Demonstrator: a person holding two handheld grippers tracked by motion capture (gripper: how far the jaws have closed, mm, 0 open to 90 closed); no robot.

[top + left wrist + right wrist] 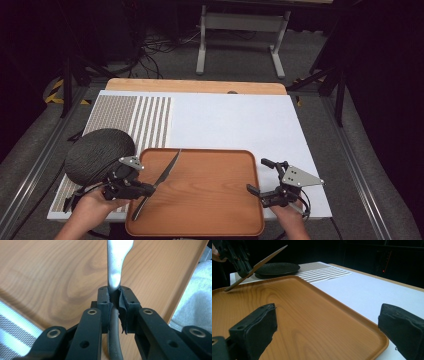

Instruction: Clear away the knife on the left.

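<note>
A wooden tray point(210, 195) lies at the table's front middle. My left gripper point(148, 189) is shut on a knife point(165, 175) near its middle and holds it above the tray's left part, blade pointing away and up, handle toward the front edge. In the left gripper view the knife point(115, 267) runs up between the closed pads point(124, 307) over the tray point(50, 277). My right gripper point(260, 176) stands open at the tray's right edge with nothing between its fingers. In the right gripper view the tray point(307, 315) spreads ahead, the knife point(265, 258) far left.
A dark round plate point(99, 155) rests left of the tray on a striped placemat point(135, 120), and appears as plate point(276, 268) in the right gripper view. The white table top point(235, 120) stretches behind the tray. A metal stand point(240, 35) is on the floor beyond.
</note>
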